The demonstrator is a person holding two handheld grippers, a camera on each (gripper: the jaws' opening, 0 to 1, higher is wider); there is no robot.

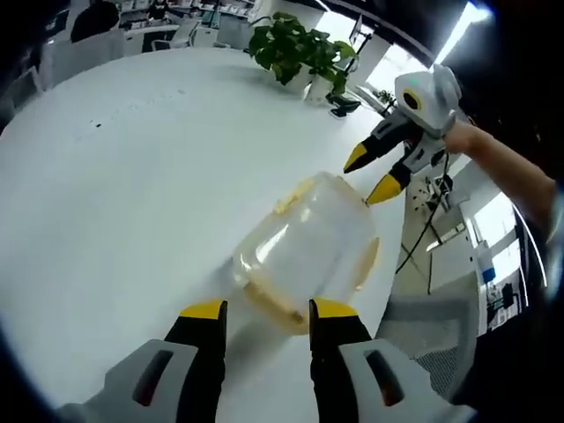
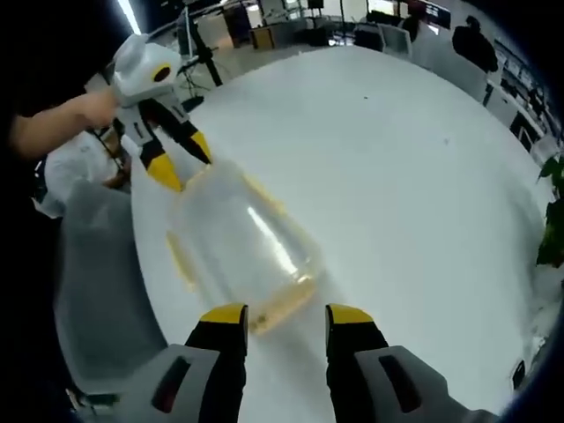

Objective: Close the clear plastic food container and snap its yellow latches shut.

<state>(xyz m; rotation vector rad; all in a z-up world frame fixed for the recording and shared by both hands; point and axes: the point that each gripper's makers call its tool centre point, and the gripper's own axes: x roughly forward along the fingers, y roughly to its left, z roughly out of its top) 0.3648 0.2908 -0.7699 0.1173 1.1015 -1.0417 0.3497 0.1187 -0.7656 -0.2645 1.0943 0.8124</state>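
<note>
1. Left gripper view: one clear plastic container [image 1: 304, 256] lies on the white table [image 1: 132, 176], near the table's edge, with pale yellow latches along its rim. How many latches there are cannot be counted through the blur, perhaps two or three.
2. Nothing can be made out inside the container; it looks empty, and the table shows through its walls.
3. The left gripper [image 1: 260, 310] rises from the bottom of this view with its two yellow-tipped jaws spread wide, released, holding nothing. The tips stand just short of the container's near end, one to each side of it; contact cannot be told.
4. The right gripper [image 1: 370, 172] comes in from the right, held by a hand [image 1: 463, 137]. Its two yellow tips are apart and sit at the container's far end, close to or touching the rim.
5. One potted plant [image 1: 300, 48] stands at the far side of the table.
6. Right gripper view: the same single container [image 2: 238, 256] lies ahead of the right gripper [image 2: 286, 315], whose jaws are parted and grasp nothing, the tips just beside the container's near yellow edge.
7. The left gripper [image 2: 181, 163] is at the container's far end, jaws apart, held by a hand [image 2: 92, 110].
</note>
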